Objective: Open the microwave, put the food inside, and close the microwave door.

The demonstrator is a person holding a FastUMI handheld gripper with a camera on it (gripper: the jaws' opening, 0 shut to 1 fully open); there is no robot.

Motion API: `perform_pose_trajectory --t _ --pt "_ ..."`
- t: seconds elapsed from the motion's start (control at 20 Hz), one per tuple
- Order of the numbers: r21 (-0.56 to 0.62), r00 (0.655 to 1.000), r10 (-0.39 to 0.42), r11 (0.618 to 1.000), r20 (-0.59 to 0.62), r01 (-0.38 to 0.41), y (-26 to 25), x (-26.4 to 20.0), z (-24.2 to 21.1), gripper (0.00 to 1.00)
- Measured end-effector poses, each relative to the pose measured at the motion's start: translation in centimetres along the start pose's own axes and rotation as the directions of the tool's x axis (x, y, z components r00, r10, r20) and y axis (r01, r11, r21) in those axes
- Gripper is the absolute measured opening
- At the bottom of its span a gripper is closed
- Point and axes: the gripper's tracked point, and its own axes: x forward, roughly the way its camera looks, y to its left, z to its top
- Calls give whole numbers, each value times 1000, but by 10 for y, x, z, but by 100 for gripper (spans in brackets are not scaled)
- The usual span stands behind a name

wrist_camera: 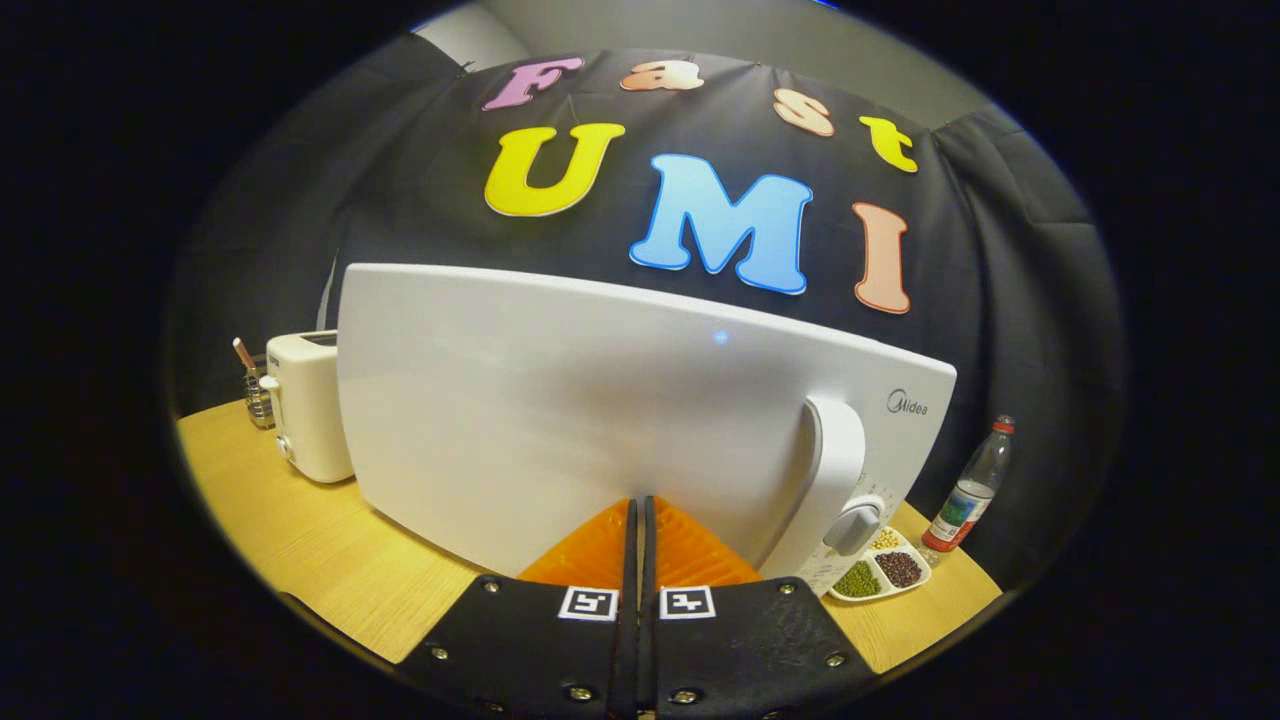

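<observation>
Three bean piles in dish [915, 588]; tongs [640, 515] closed.

Glossy, smooth plastic is seen on the microwave [600, 400] door; matt wood grain on the table [300, 520]; clear plastic on the bottle [972, 490].
</observation>
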Motion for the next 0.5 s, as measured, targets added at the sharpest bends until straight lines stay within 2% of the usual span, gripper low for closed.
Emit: perform_pose_trajectory --t 0.1,0.15,0.2,0.35,0.5 --pt "-76 999 -6 997 43 9 -1 4 3 1" --pt "-71 1000 -3 997 12 3 -5 10 -5 2" --pt "-18 999 -2 1000 34 3 -2 3 0 1" --pt "-20 1000 -6 1000 5 7 0 4 -1 2" --pt "1 998 55 998 -2 -55 15 -21 6 2"
